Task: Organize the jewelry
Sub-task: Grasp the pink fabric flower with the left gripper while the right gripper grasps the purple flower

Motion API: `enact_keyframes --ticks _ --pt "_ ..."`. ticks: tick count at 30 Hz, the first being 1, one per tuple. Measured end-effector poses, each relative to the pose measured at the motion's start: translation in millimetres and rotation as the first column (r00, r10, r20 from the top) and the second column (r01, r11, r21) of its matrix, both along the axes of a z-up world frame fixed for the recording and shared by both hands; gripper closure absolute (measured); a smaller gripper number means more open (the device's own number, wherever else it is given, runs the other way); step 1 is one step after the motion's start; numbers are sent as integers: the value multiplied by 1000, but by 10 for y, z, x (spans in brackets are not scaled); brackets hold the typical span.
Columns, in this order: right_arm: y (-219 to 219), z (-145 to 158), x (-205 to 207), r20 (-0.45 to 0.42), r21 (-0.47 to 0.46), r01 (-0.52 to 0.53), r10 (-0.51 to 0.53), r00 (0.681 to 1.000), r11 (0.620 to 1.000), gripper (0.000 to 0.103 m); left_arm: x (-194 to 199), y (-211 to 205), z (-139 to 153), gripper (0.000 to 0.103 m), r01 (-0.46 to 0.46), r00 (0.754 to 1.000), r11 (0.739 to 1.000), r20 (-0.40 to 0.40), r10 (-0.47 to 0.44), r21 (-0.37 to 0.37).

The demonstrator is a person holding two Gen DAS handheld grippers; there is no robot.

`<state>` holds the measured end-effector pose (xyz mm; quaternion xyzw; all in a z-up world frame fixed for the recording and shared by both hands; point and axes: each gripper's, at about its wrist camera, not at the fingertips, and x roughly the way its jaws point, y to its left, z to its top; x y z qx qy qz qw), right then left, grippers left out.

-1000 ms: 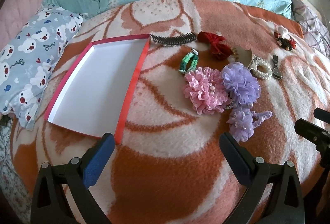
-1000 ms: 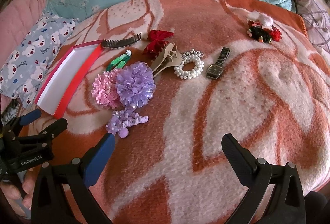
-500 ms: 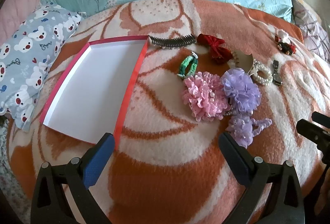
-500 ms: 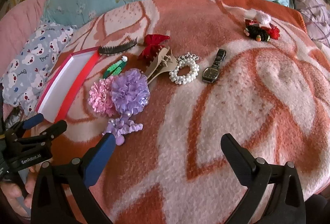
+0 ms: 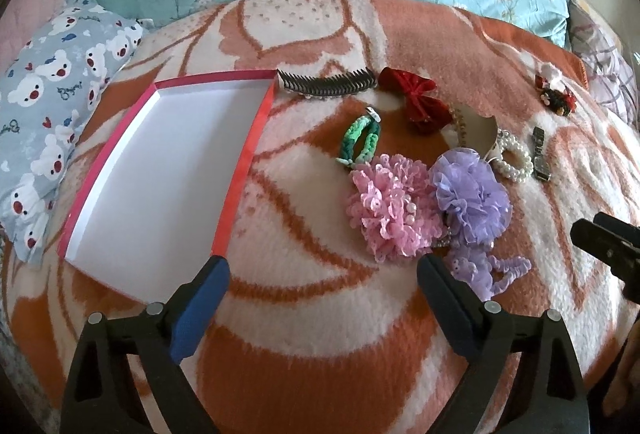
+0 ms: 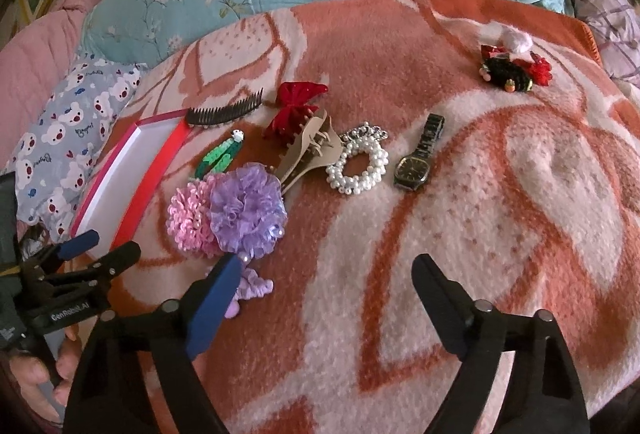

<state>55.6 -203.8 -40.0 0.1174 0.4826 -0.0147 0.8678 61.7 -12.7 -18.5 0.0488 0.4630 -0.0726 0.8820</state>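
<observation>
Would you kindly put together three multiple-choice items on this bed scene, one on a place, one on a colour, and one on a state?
1. Where does the watch lie?
A. inside the box
B. on the blanket, right of the pearl bracelet
C. on the bear pillow

2. What colour is the bow beside the comb?
A. red
B. yellow
C. blue

3. What does the red-rimmed box hold?
A. the comb
B. both fluffy flowers
C. nothing

Answers:
1. B: the watch rests on the blanket, just right of the pearl bracelet.
2. A: the bow next to the comb is deep red.
3. C: only the box's white floor shows; all pieces lie outside it.
</observation>
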Motion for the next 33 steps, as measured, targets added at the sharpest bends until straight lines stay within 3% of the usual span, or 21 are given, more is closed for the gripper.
enact_keyframes --ticks 13,26,33 --pt "-46 -88 204 -17 16 -2 2 1000 1000 20 214 -53 -105 10 -4 999 1000 -33 4 -10" --pt "4 -180 406 -28 76 -55 58 998 996 36 357 -164 -189 10 10 999 1000 -51 -10 -5" --pt "201 -417 649 -62 144 -106 116 991 984 43 418 -196 -250 10 23 998 1000 -65 -23 -2"
